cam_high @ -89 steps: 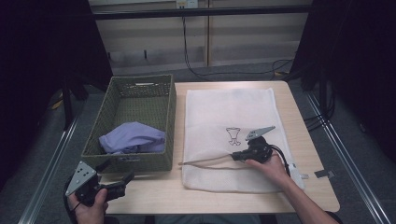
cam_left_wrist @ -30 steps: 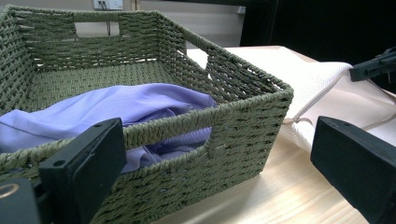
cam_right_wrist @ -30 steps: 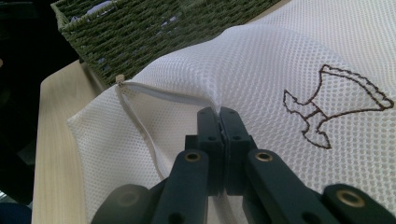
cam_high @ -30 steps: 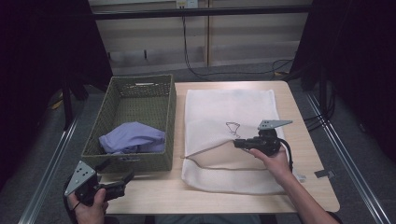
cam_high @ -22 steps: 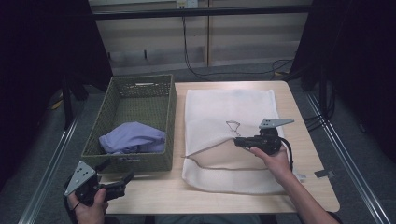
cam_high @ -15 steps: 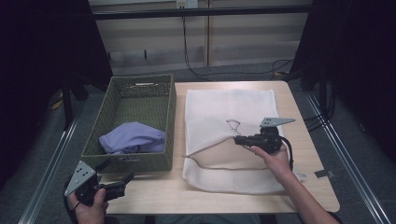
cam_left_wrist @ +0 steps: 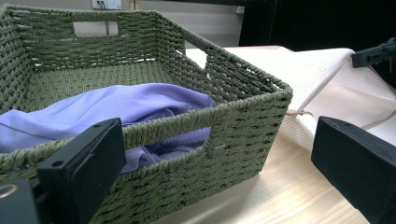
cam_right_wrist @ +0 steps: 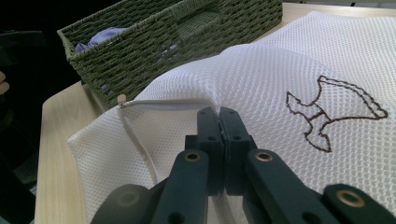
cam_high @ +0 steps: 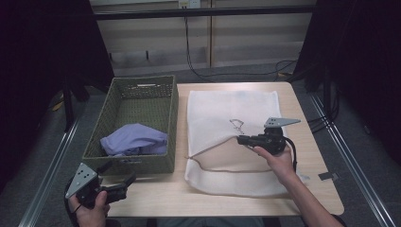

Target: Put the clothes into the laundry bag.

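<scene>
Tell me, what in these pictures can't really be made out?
- Purple cloth: its lower part is hidden by the green basket wall, in the high view and the left gripper view.
- White mesh bag: its inside cannot be seen past the lifted edge.
- Right hand-held gripper: shut on the bag's edge; how much fabric it pinches is hidden by its own jaws.
</scene>
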Demonstrator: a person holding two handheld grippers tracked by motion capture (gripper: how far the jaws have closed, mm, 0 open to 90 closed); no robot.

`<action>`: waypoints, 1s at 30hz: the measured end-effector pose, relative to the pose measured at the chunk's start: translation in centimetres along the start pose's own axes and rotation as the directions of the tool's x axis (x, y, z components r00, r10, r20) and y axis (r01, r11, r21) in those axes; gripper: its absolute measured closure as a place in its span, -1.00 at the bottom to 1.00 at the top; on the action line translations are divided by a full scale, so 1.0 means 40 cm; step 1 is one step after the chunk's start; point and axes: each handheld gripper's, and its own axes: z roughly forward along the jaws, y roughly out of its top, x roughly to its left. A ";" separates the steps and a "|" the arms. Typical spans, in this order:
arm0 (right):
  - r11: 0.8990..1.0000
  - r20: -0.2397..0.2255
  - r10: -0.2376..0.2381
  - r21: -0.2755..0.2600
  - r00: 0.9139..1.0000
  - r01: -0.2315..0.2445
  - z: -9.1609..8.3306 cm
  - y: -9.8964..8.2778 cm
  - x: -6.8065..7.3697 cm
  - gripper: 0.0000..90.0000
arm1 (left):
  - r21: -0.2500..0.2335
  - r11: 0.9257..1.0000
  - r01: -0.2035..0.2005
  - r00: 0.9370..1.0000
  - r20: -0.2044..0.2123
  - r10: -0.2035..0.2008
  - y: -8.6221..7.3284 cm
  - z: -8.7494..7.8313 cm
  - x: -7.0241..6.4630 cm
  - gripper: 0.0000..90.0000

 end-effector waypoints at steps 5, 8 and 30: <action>1.000 0.004 -0.005 -0.011 1.000 0.005 -0.002 0.005 0.004 0.98 | 0.000 1.000 0.000 1.000 0.000 0.000 0.000 0.000 0.000 -0.93; 1.000 0.005 -0.005 -0.016 1.000 0.005 -0.004 0.008 0.006 0.98 | 0.002 1.000 -0.002 1.000 -0.006 0.002 0.000 0.001 -0.001 -0.93; 0.999 0.005 -0.006 -0.039 1.000 0.006 -0.004 0.038 0.007 0.98 | -0.007 1.000 0.007 1.000 -0.005 -0.007 0.000 -0.004 0.004 -0.93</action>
